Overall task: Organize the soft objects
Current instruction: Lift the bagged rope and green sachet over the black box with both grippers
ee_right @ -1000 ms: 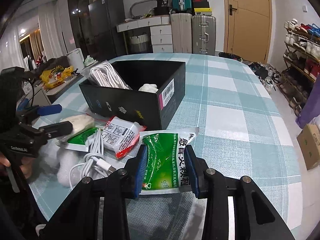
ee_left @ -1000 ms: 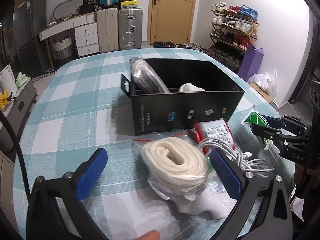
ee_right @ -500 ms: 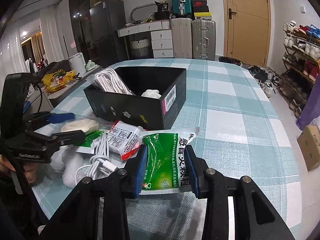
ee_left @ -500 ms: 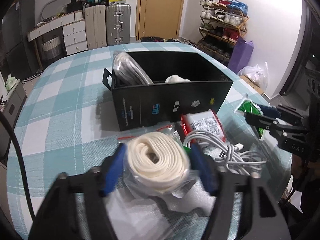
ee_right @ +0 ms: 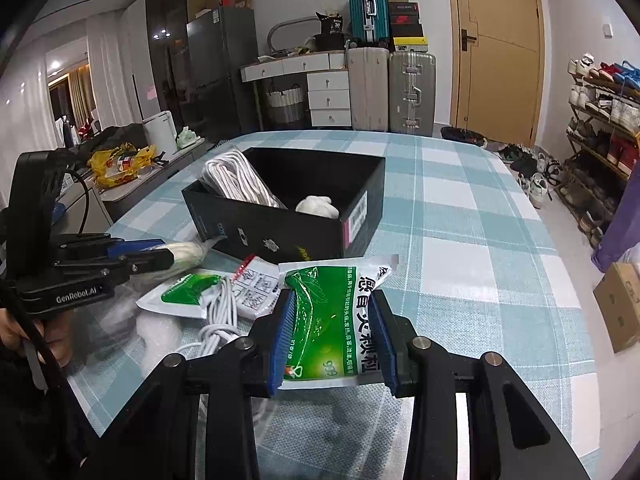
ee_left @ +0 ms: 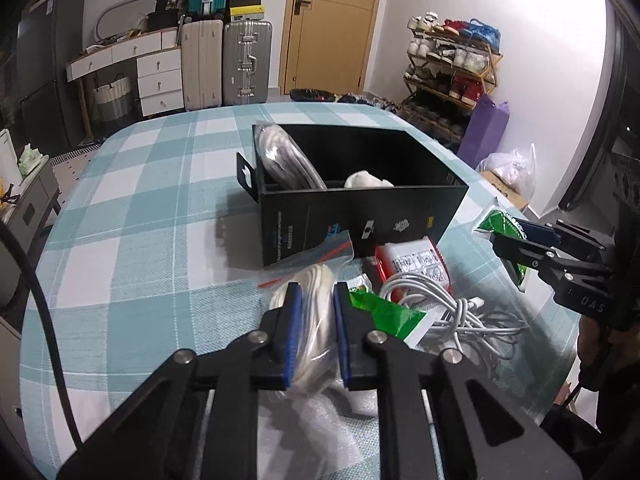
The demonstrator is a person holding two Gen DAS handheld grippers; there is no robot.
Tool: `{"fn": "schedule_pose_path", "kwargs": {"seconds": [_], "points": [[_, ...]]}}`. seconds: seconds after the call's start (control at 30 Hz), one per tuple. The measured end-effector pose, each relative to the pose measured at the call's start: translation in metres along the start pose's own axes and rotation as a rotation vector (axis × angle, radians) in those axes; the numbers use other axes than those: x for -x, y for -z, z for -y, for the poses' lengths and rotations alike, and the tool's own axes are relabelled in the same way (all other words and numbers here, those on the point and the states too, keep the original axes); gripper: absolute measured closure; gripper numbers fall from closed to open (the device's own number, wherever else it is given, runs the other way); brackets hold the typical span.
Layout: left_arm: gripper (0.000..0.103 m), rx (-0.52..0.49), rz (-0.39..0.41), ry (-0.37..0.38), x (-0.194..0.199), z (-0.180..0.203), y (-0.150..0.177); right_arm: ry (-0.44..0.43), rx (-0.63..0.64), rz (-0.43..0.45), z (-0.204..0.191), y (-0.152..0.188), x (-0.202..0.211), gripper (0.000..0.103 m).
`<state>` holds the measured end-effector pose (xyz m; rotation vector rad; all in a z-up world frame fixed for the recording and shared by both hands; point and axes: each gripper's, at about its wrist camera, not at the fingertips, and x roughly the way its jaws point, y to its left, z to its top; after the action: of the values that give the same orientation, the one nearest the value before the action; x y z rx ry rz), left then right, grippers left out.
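My left gripper (ee_left: 316,292) is shut on a bagged white rope roll (ee_left: 316,316), squeezed flat between the blue pads and lifted off the table; it also shows in the right wrist view (ee_right: 184,250). My right gripper (ee_right: 332,308) is shut on a green and white medicine packet (ee_right: 340,312), held above the table. An open black box (ee_left: 360,216) stands ahead and holds a bagged white cable coil (ee_left: 288,160) and a white soft lump (ee_left: 366,180).
On the checked tablecloth (ee_left: 140,220) in front of the box lie a red and white pouch (ee_left: 412,260), a green packet (ee_left: 380,308), a tangled white cable (ee_left: 452,312) and white foam wrap (ee_left: 320,412). Suitcases and a shoe rack stand behind the table.
My left gripper has closed on the rope roll, squeezed it flat and lifted it. My right gripper still holds the green packet and has barely moved.
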<state>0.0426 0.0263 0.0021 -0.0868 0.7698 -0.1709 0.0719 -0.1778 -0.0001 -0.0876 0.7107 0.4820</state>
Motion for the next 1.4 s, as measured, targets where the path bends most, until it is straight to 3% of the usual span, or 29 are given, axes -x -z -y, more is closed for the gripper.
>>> {"fn": "schedule_pose_path", "kwargs": {"seconds": [0.1, 0.13, 0.23, 0.33, 0.5, 0.6, 0.63, 0.67, 0.77, 1.4], "points": [[0.088, 0.018, -0.007, 0.005, -0.001, -0.006, 0.002, 0.0, 0.008, 0.003, -0.004, -0.002, 0.001, 0.066], [0.081, 0.033, -0.015, 0.003, -0.002, -0.01, 0.003, 0.0, 0.01, 0.002, -0.005, -0.003, 0.001, 0.066], [0.047, 0.061, -0.034, -0.032, -0.005, -0.016, 0.004, -0.001, 0.011, -0.002, -0.007, -0.004, 0.0, 0.066], [0.044, 0.081, -0.053, -0.031, -0.009, -0.022, 0.006, -0.003, 0.01, -0.005, -0.008, -0.005, -0.002, 0.066], [0.043, 0.159, -0.115, 0.035, -0.022, -0.035, 0.013, -0.006, 0.011, -0.005, -0.008, -0.004, -0.003, 0.066], [0.045, 0.192, -0.109, 0.078, -0.021, -0.039, 0.014, -0.006, 0.008, -0.006, -0.008, -0.005, -0.003, 0.066], [0.057, 0.196, -0.113, 0.085, -0.022, -0.04, 0.015, -0.005, 0.008, -0.006, -0.008, -0.005, -0.003, 0.066], [0.063, 0.194, -0.117, 0.093, -0.022, -0.039, 0.015, -0.005, 0.007, -0.005, -0.008, -0.005, -0.004, 0.066], [0.072, 0.174, -0.095, 0.075, -0.018, -0.034, 0.015, -0.005, 0.003, 0.0, -0.006, -0.006, -0.005, 0.066], [0.073, 0.095, 0.142, 0.037, 0.061, -0.016, -0.015, -0.034, -0.019, 0.107, -0.011, -0.017, 0.032, 0.066]]}}
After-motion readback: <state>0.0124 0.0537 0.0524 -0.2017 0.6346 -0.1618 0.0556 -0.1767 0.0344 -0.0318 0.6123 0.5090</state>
